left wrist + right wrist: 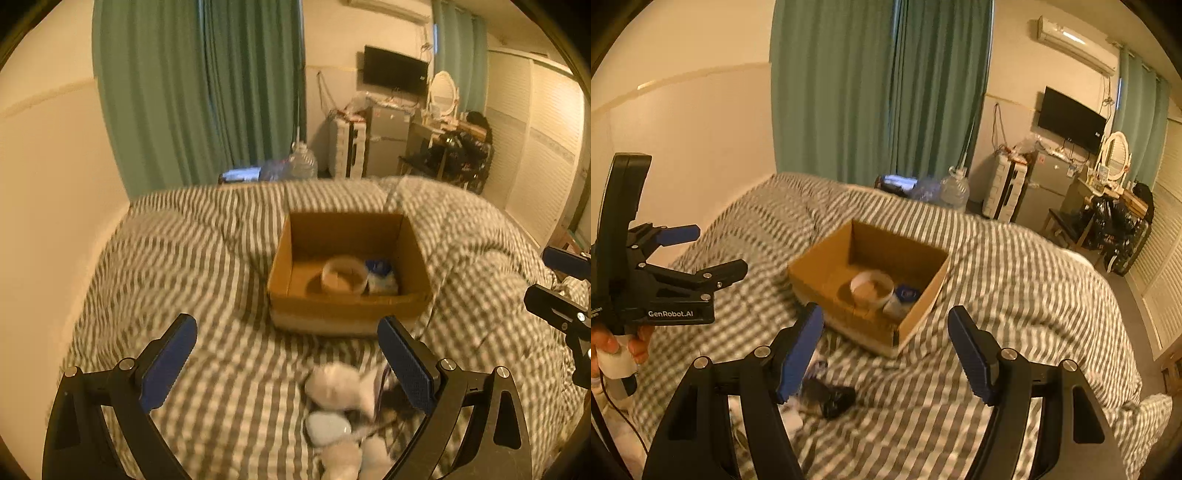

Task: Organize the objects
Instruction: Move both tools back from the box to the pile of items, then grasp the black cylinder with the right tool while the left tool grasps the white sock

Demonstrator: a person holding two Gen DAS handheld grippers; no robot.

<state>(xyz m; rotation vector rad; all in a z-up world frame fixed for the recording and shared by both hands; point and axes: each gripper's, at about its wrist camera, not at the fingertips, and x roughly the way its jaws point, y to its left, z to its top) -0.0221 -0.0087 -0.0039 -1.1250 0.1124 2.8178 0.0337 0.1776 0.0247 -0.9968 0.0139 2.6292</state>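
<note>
An open cardboard box (349, 306) (827, 273) sits on the striped bed. Inside it are a roll of tape (344, 275) (871, 288) and a white bottle with a blue label (382, 277) (903, 298). My left gripper (288, 354) is open and empty above a heap of small white and pale blue objects (336, 406) near the front of the bed; it also shows in the right wrist view (713, 254). My right gripper (884, 350) is open and empty in front of the box, above a small black object (836, 400); its fingers show at the left wrist view's right edge (554, 280).
The grey-and-white striped duvet (207, 266) (1015, 280) covers the whole bed. Green curtains (199, 92), a water jug (302, 162), a small fridge (388, 144), a wall TV (395, 70) and a cluttered dressing table (454, 140) stand beyond the bed.
</note>
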